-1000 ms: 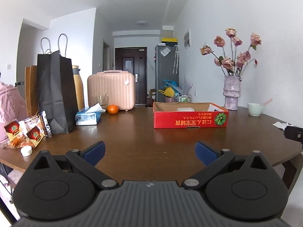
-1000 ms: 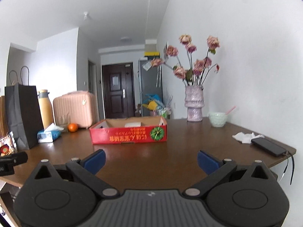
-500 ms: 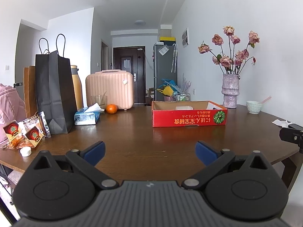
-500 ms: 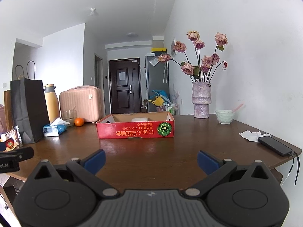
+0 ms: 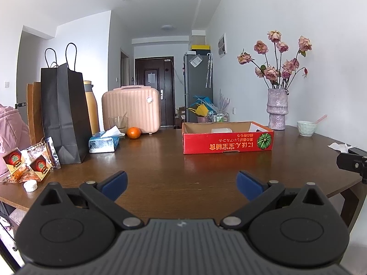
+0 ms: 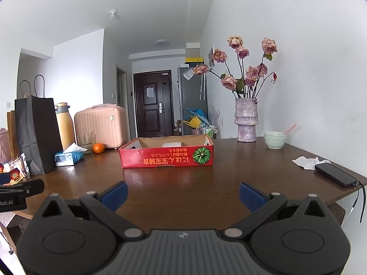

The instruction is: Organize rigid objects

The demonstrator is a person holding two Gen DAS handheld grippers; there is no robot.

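A shallow red cardboard box point(image 5: 228, 141) point(image 6: 167, 158) stands open-topped in the middle of the brown table point(image 5: 165, 167) point(image 6: 183, 183), with a pale flat item inside. My left gripper point(image 5: 181, 184) hovers over the table's near edge, open and empty. My right gripper point(image 6: 182, 194) is likewise open and empty, a good way short of the box. An orange point(image 5: 133, 132) point(image 6: 98, 147), a tissue pack point(image 5: 103, 143) point(image 6: 68, 157) and a glass point(image 5: 118, 123) sit at the left. A black phone point(image 6: 335, 177) lies at the right edge.
A black paper bag point(image 5: 63, 112), a yellow bottle point(image 6: 64, 126) and a pink case point(image 5: 131, 110) line the far left. Snack packets point(image 5: 27, 163) and a white cap point(image 5: 30, 186) lie near the left edge. A vase of roses point(image 6: 246, 121), a bowl point(image 6: 275, 139) and a crumpled tissue point(image 6: 307, 161) stand right.
Both grippers have drifted a little back and up from the table, so the box looks slightly farther off. Both stay open and empty.
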